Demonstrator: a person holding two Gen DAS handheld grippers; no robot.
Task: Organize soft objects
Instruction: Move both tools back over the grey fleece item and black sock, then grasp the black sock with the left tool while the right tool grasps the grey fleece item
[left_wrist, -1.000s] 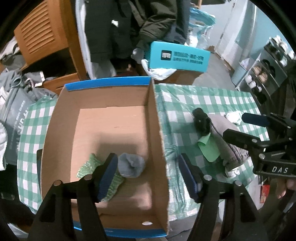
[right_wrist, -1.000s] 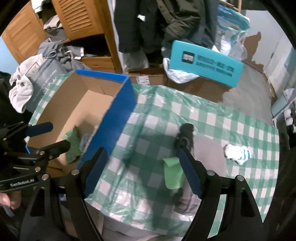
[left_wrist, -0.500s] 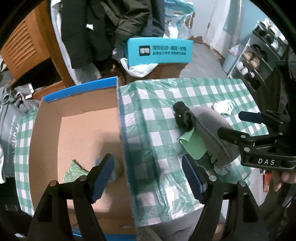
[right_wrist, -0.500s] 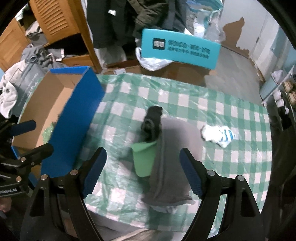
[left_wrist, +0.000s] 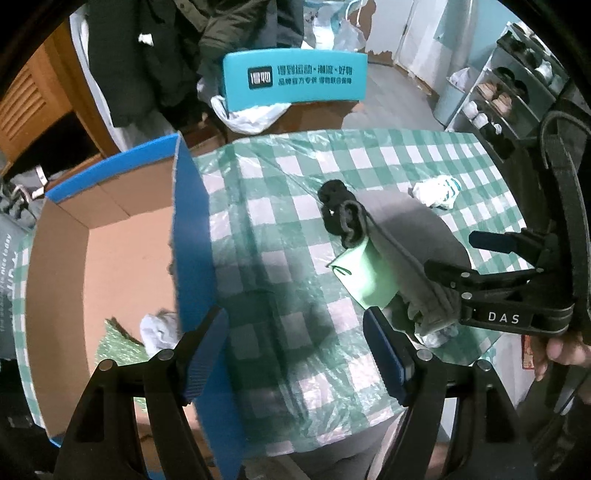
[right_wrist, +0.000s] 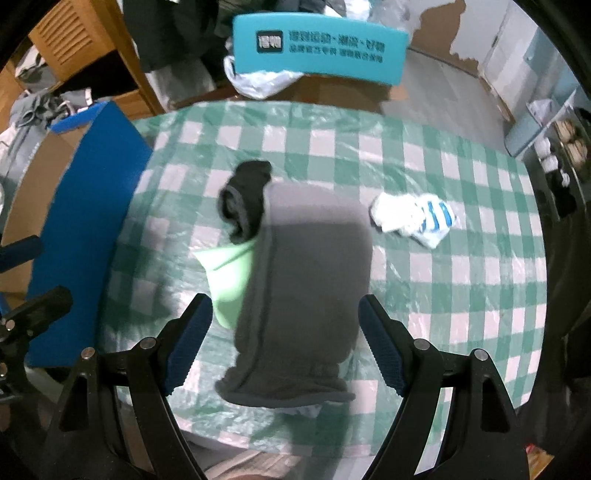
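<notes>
Right gripper (right_wrist: 284, 343): jaws spread wide, nothing clamped; it hangs over the near end of the grey cloth (right_wrist: 303, 288), whose hem lies between the two pads with clear space on both sides. Left gripper (left_wrist: 295, 350): jaws equally wide and empty, poised above bare green-checked tablecloth (left_wrist: 280, 206) just beside the blue outer wall of the cardboard box (left_wrist: 192, 236). The grey cloth lies flat on the tablecloth, running away from the right gripper. A light green item (right_wrist: 229, 280) protrudes from under its left edge, and a black sock (right_wrist: 245, 199) rests at its far left corner, touching both. A white and blue striped sock (right_wrist: 413, 218) lies apart to the right of the grey cloth. Inside the box, the left wrist view shows a glittery green piece (left_wrist: 116, 349) and a pale grey bundle (left_wrist: 159, 328) against the near wall
</notes>
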